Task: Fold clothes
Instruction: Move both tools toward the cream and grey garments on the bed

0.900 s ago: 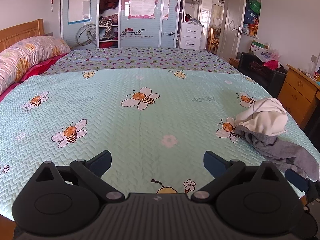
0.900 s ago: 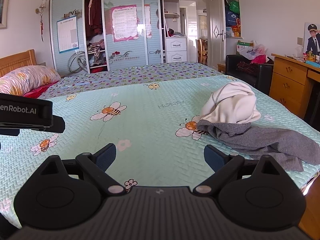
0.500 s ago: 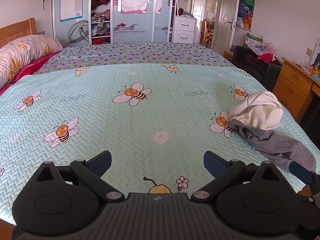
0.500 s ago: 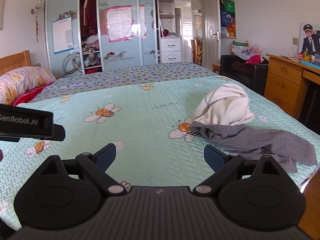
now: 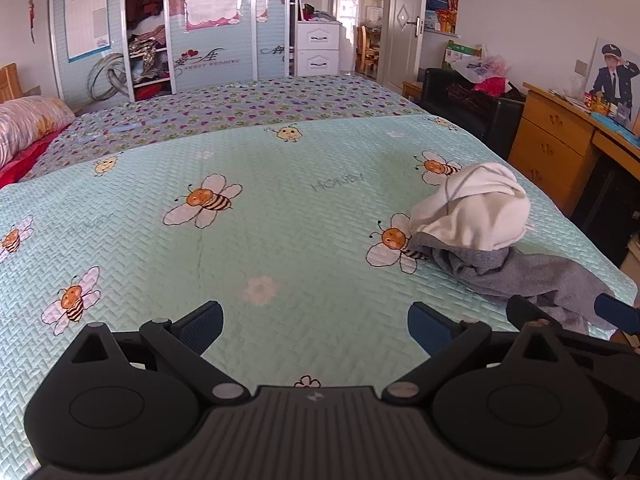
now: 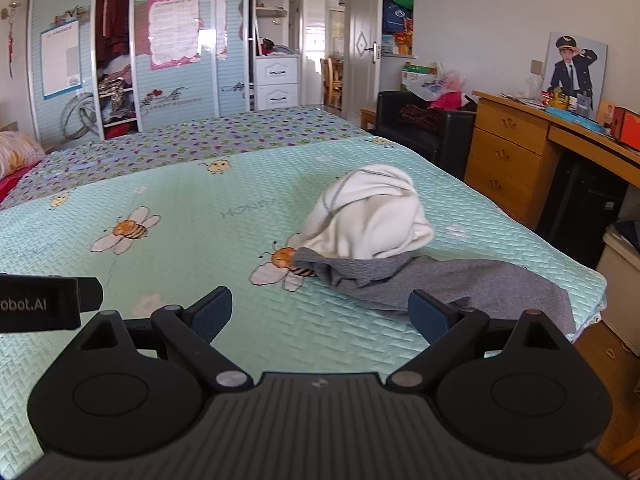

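A person is standing at the foot of a wide bed, holding the left gripper and the right gripper out over a mint quilt printed with cartoon bees. Both tools are hanging with fingers spread wide and nothing between them. The clothes are lying in a small heap toward the right edge of the mattress: a white garment is bunched into a rounded mound, sitting on top of a grey garment that is trailing out flat toward the near corner. The right gripper is hovering just short of the grey cloth's near hem, its right finger overlapping the fabric in view, though whether it is touching cannot be told. The left gripper is pointing at bare quilt, well apart from the pile.

By the look of it, folding is not yet under way; this is the approach to a first pick. The next move is probably calling for a pinch on one loose edge, likely the white piece on top, so it is lifting free without dragging the grey one off the bed, then spreading it on the open quilt.
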`<state>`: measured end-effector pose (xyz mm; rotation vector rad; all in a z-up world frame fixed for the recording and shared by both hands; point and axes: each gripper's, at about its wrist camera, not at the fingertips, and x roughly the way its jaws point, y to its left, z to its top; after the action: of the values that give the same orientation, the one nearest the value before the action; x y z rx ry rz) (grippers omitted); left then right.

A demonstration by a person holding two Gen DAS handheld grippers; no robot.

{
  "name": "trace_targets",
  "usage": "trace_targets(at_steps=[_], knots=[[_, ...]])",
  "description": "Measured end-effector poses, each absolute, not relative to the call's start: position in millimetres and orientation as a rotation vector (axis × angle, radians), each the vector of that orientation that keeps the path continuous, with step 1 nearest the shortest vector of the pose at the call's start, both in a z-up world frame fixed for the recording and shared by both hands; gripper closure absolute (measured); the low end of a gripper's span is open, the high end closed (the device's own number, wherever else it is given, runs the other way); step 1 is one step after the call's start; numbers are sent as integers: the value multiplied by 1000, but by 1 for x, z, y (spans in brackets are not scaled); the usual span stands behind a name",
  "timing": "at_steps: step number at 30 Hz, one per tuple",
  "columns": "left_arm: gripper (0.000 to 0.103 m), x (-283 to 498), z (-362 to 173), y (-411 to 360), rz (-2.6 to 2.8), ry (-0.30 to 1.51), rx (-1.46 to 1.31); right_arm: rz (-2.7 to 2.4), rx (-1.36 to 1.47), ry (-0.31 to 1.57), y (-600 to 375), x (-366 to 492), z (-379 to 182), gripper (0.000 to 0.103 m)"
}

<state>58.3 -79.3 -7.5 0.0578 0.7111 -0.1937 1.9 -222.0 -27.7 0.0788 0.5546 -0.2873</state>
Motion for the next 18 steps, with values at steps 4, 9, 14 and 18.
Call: trace_targets(at_steps=[4, 9, 14, 18], knots=[[2, 68, -15, -99, -228, 731, 79, -322, 88, 576, -240, 8, -32, 8], [2, 79, -26, -120, -268, 757, 119, -352, 123, 605, -263, 13, -43, 8], [2, 96, -36, -144, -305, 760, 161, -378, 185, 635, -290, 13, -63, 8], [3, 118, -42, -170, -354, 749, 177, -411, 241, 678, -314, 11, -82, 8]])
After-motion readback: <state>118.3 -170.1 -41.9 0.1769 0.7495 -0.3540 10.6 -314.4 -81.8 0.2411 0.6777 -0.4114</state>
